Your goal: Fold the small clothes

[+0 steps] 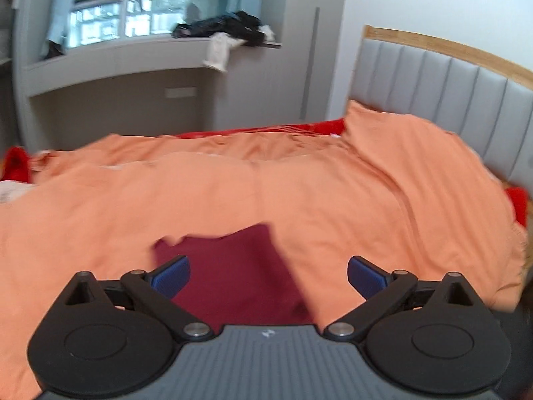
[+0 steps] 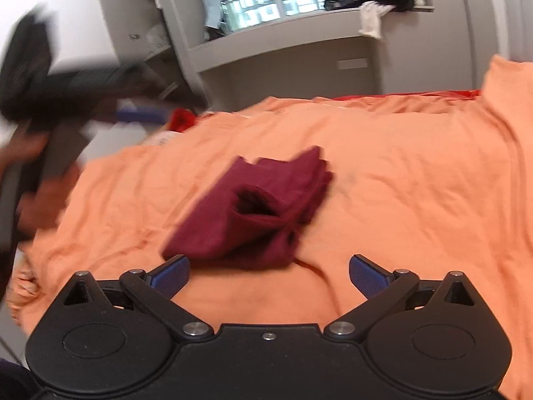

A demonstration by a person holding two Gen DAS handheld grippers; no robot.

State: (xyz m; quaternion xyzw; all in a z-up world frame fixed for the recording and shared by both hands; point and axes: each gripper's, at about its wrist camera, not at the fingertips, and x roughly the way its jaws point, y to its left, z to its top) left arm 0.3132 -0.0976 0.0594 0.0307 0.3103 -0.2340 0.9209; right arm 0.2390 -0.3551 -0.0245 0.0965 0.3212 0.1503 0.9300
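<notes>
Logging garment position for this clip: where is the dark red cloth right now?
The dark red cloth lies bunched on the orange bedcover, centre of the right wrist view, just beyond the open right claw and touching neither pad.

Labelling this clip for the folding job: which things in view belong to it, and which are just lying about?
Belong to the job:
- maroon garment, lying on the orange bedcover
- left gripper, open
- right gripper, open

Just lying about:
- dark clothes on the window ledge
- white cloth hanging off it
</notes>
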